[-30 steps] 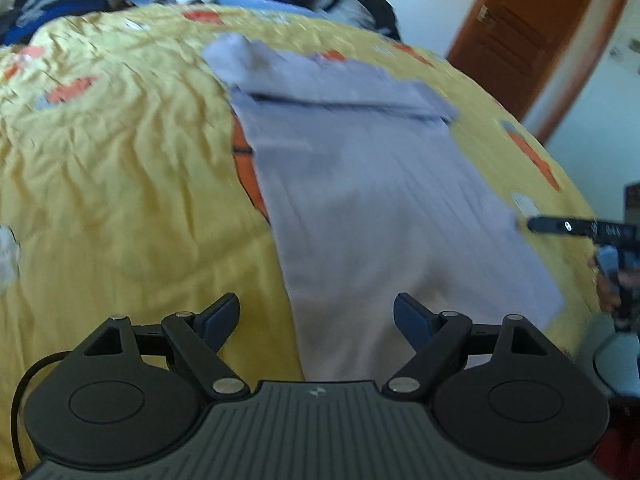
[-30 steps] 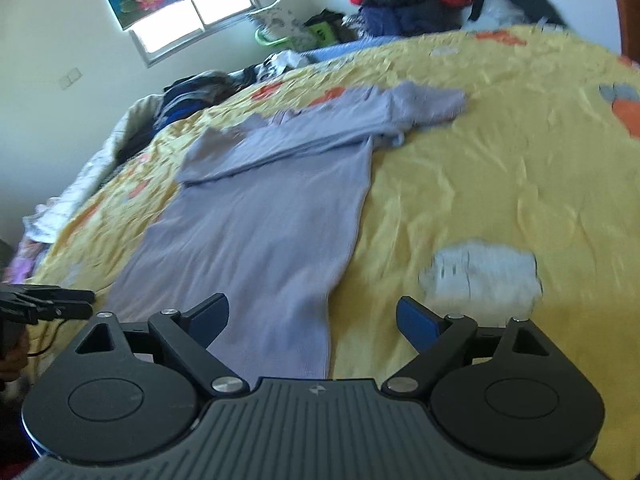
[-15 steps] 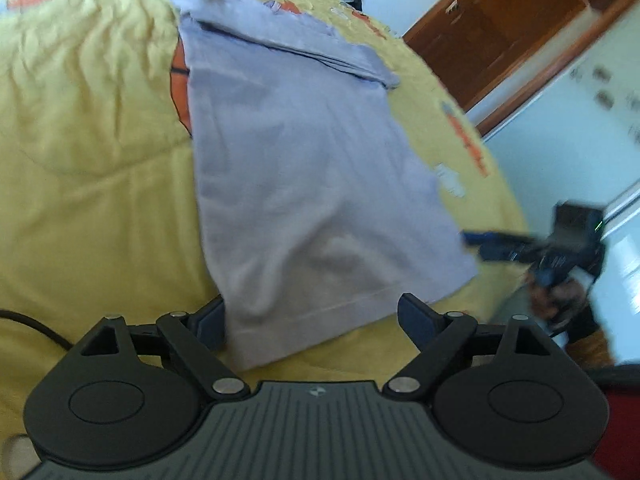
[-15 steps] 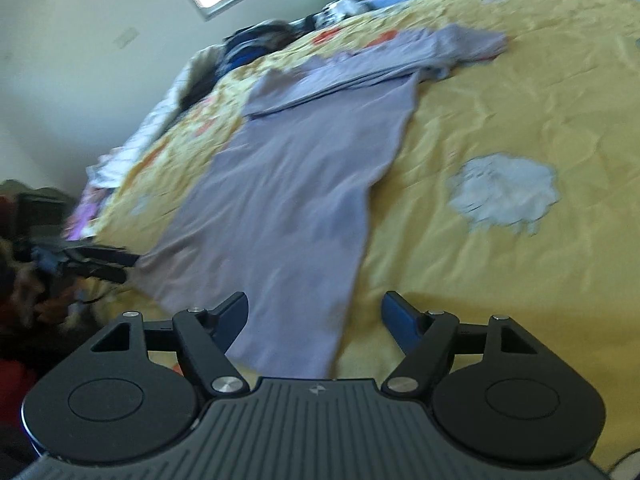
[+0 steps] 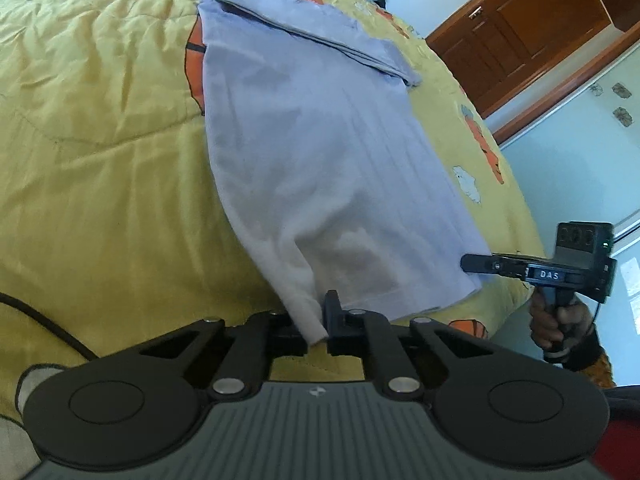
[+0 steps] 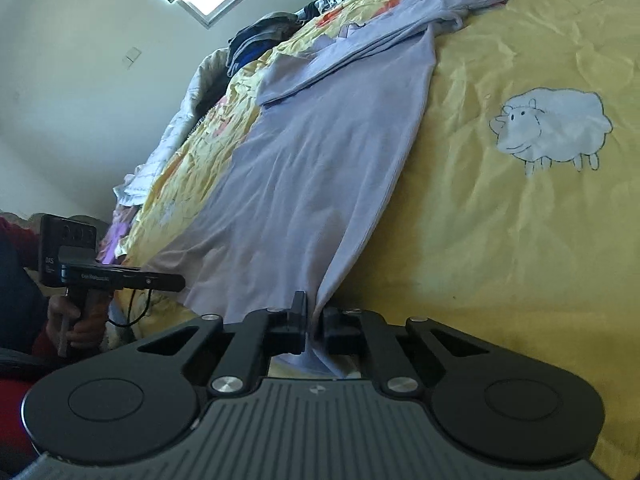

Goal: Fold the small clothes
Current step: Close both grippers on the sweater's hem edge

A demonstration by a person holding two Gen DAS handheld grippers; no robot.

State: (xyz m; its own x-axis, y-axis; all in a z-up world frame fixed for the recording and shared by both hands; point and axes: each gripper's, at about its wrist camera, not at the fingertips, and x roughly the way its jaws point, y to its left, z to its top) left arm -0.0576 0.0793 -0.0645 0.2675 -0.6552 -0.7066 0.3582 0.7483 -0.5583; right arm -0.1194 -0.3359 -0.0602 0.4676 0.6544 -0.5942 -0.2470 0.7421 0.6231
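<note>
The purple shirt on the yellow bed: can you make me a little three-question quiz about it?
1. True or false: the left gripper is shut on the purple shirt.
2. Which part of the shirt does the right gripper pinch? A) collar B) a bottom hem corner C) sleeve cuff
3. What animal is drawn on the yellow bedspread right of the shirt?

Key: 1 true; 2 B; 3 a sheep.

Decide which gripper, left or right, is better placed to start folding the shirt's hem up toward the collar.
Neither: left gripper and right gripper are each shut on a hem corner of the lavender shirt, so both should probably lift together.
</note>
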